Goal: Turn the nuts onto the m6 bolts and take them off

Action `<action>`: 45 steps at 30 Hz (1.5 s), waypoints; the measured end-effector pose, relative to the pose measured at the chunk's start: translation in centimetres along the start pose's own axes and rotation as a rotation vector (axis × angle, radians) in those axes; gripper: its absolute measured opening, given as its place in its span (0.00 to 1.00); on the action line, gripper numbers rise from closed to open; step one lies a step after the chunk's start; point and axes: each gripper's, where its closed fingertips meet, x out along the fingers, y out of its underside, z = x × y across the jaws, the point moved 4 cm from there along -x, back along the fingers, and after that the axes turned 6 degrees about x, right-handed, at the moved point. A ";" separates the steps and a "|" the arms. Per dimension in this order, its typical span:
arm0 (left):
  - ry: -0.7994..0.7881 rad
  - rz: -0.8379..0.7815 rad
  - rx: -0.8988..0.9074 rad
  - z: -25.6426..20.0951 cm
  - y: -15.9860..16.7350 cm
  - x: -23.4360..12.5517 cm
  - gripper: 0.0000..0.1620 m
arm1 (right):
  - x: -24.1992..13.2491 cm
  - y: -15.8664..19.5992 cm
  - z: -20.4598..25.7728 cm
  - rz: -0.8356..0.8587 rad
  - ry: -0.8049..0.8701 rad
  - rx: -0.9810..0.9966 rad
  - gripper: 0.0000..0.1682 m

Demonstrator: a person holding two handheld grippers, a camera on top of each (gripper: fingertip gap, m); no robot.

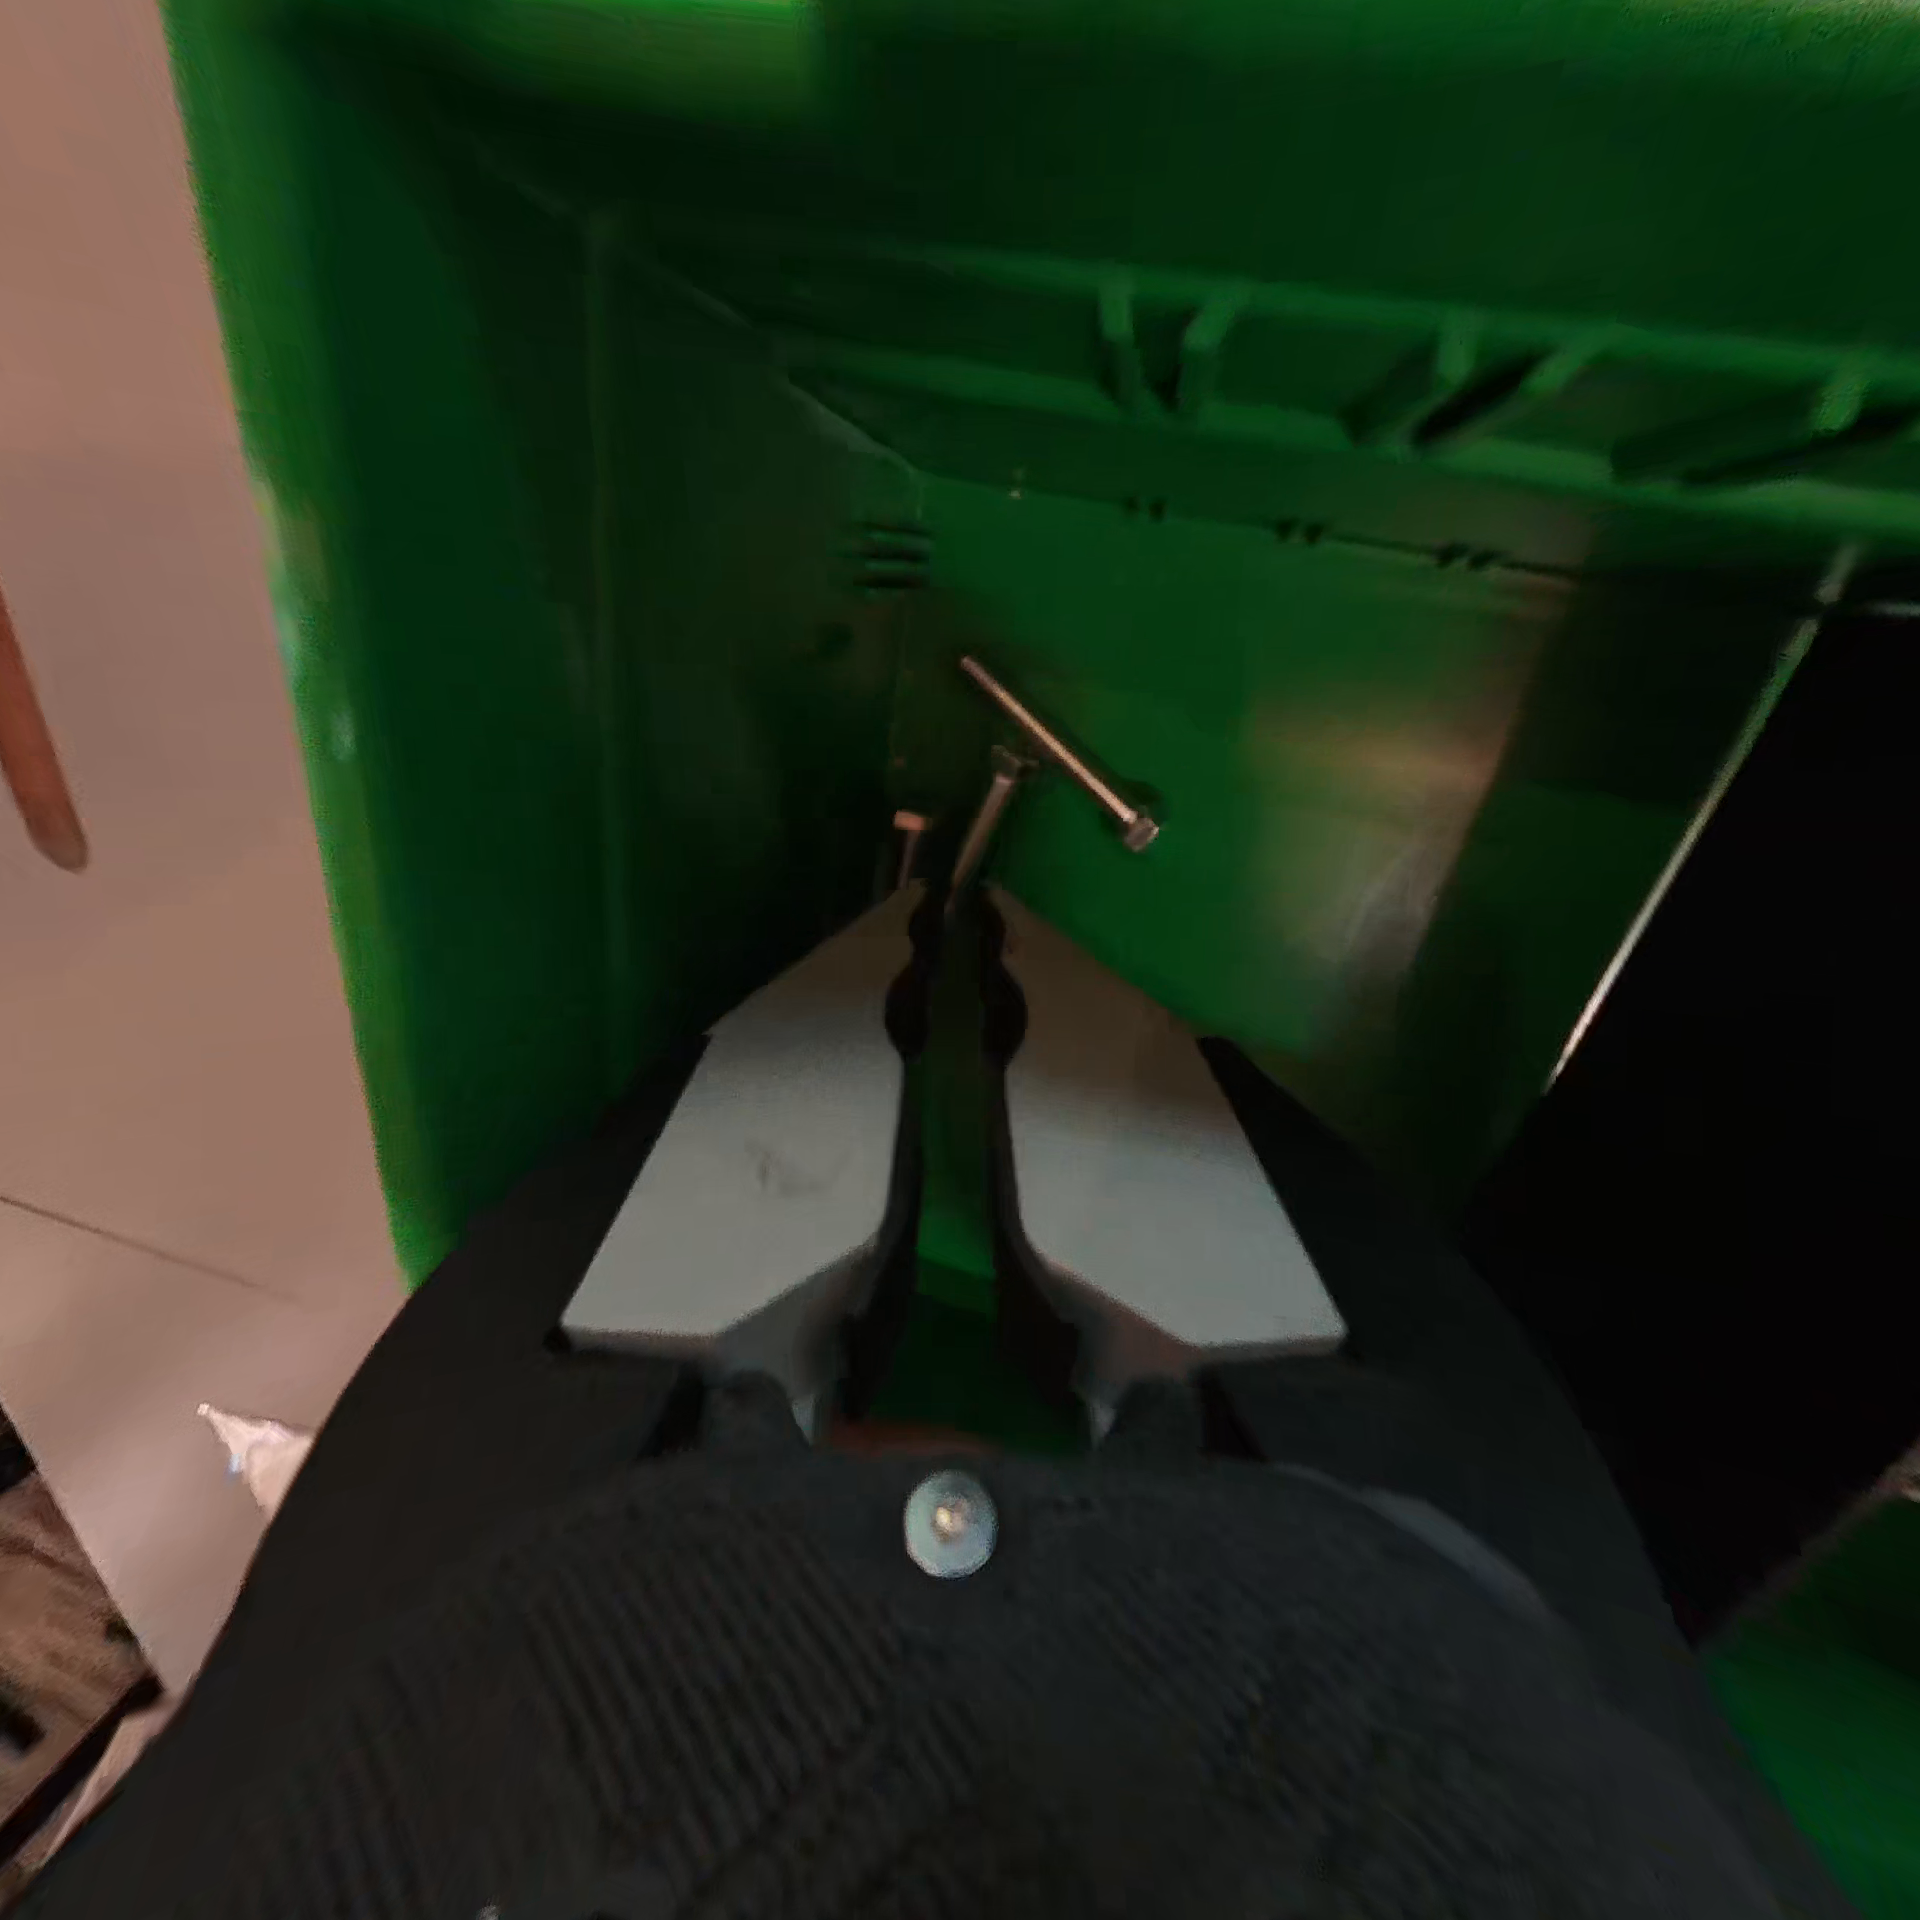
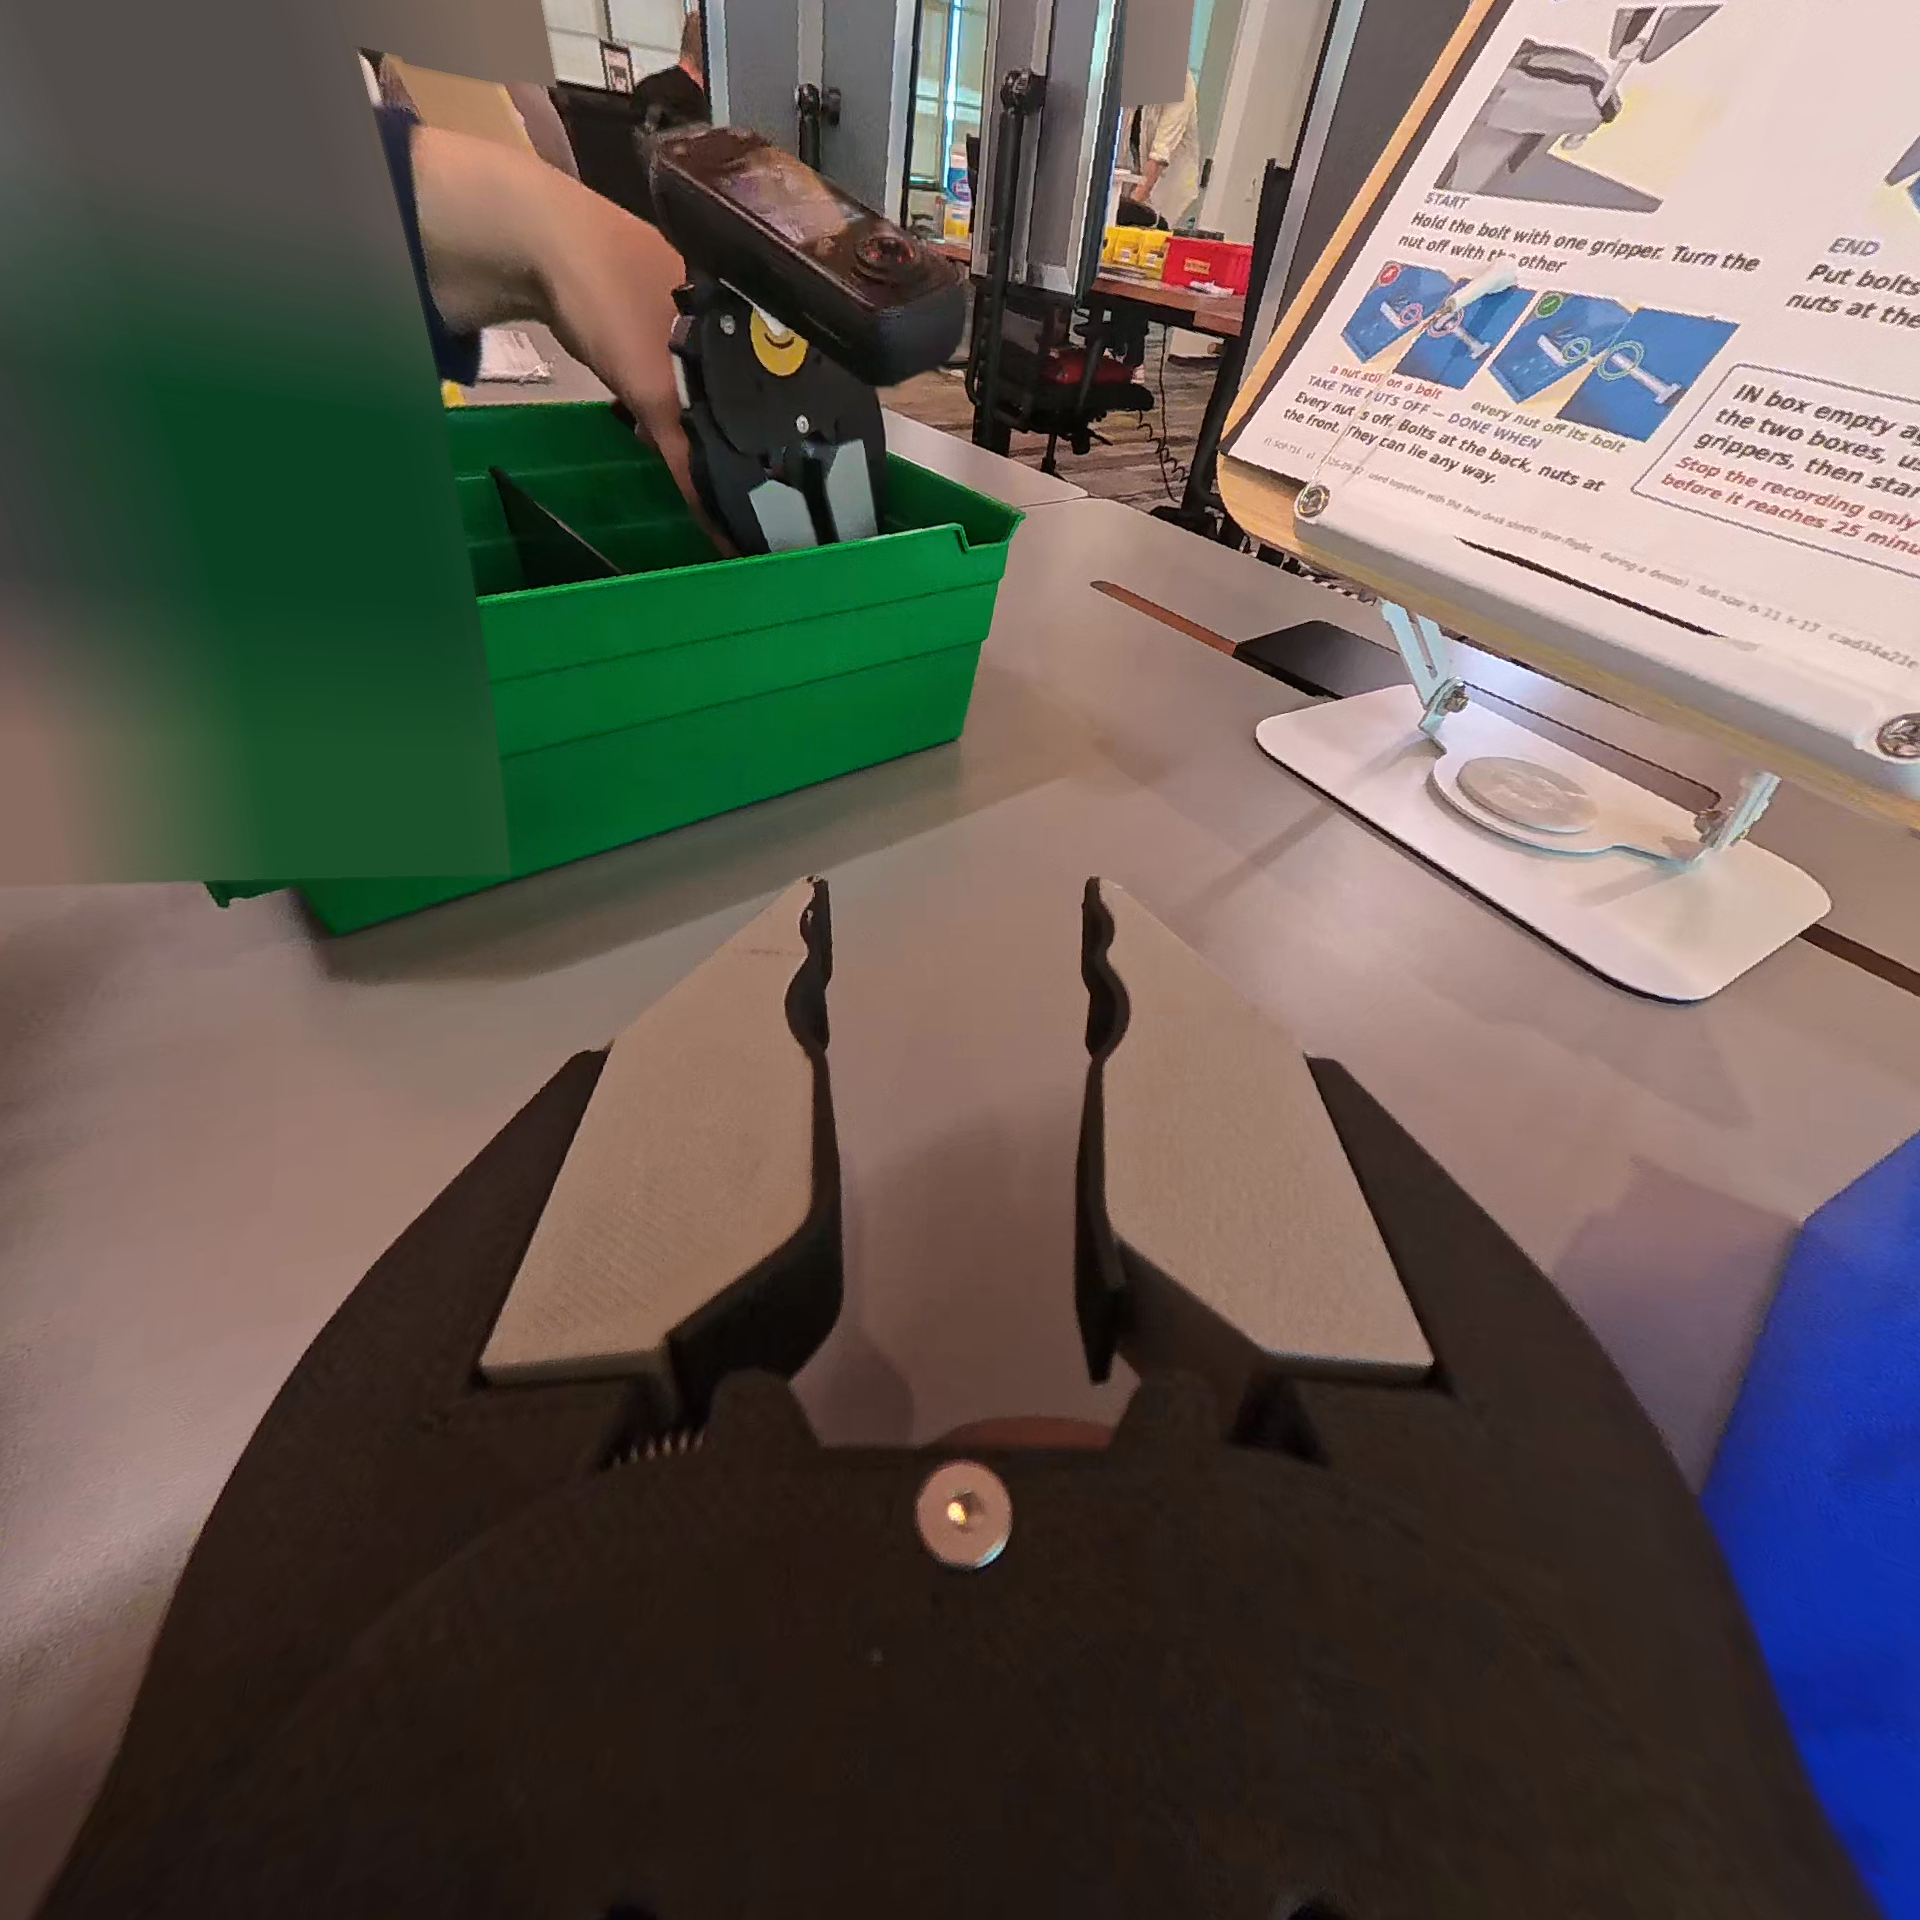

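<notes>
Glossy green plastic bin (image 2: 727, 665), metal bolts (image 1: 1060, 753)

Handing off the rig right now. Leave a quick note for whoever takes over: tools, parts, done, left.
Left tool: down in the green bin, nearly shut on a bolt; grip looks likely but is blurred.
Right tool: open, empty, over the grey table.
Parts: another bolt lies on the bin floor. No nuts visible.
Done: none visible.
Left: lift the bolt, find a nut, thread on and off.
</notes>
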 end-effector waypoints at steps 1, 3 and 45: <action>0.001 -0.011 0.004 -0.1 -0.1 0.2 0.05 | 0.0 0.0 0.0 -0.001 0.000 0.000 0.27; 0.018 -0.025 -0.008 -0.1 -0.3 0.4 0.03 | 0.2 -0.1 0.2 -0.002 -0.006 -0.001 0.27; -0.436 -0.287 0.541 -24.3 -17.5 -12.3 0.02 | -3.3 1.3 10.2 0.283 -0.574 0.283 0.04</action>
